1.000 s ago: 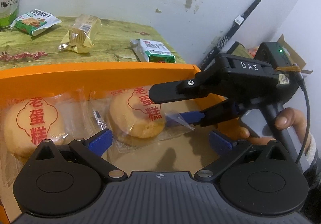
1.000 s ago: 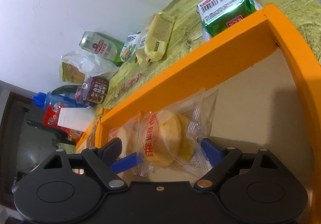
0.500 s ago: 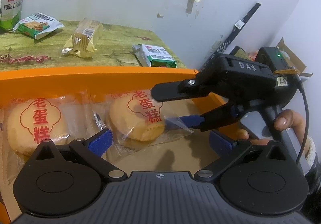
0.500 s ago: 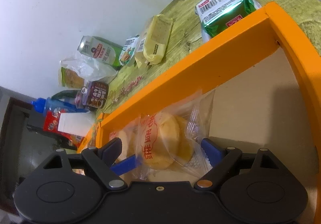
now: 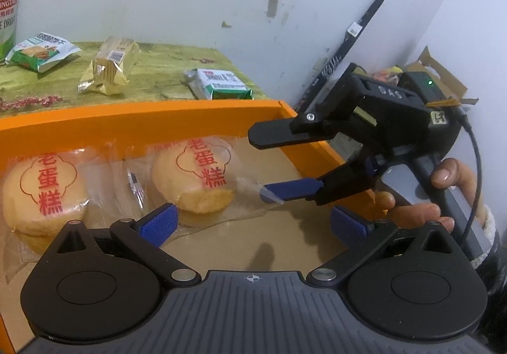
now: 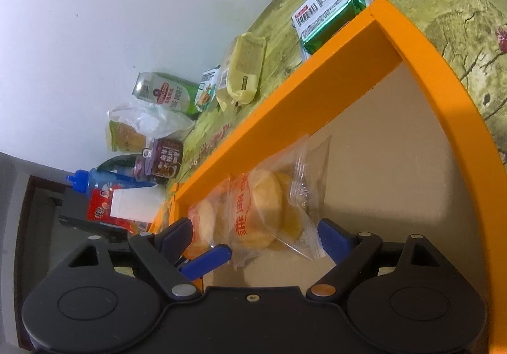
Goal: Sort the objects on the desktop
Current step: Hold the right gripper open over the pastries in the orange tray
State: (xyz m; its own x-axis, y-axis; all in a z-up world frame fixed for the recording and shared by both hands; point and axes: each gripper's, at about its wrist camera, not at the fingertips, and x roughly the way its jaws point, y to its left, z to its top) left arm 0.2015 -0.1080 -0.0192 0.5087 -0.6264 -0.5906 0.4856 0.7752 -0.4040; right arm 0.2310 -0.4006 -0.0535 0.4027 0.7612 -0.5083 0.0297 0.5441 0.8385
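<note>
Two clear-wrapped egg cakes with red print lie inside an orange box (image 5: 142, 119). The right cake (image 5: 193, 176) and the left cake (image 5: 41, 192) lie side by side against the box's far wall. My left gripper (image 5: 253, 222) is open and empty, just in front of them. My right gripper (image 5: 269, 164) reaches in from the right with its jaws wide apart, its lower blue pad at the wrapper's end. In the right wrist view the cake (image 6: 266, 211) lies loose between the open right gripper's (image 6: 253, 235) pads.
Behind the box, on the green table (image 5: 158, 68), lie a green packet (image 5: 221, 84), a yellow biscuit pack (image 5: 107, 68), a green-white snack bag (image 5: 41, 49) and a beer can (image 5: 8, 5). More bottles and bags (image 6: 136, 160) stand further left.
My right gripper has let the right cake go and drawn back to the right with its jaws spread. The cake now rests in the box. The left gripper has backed away slightly.
</note>
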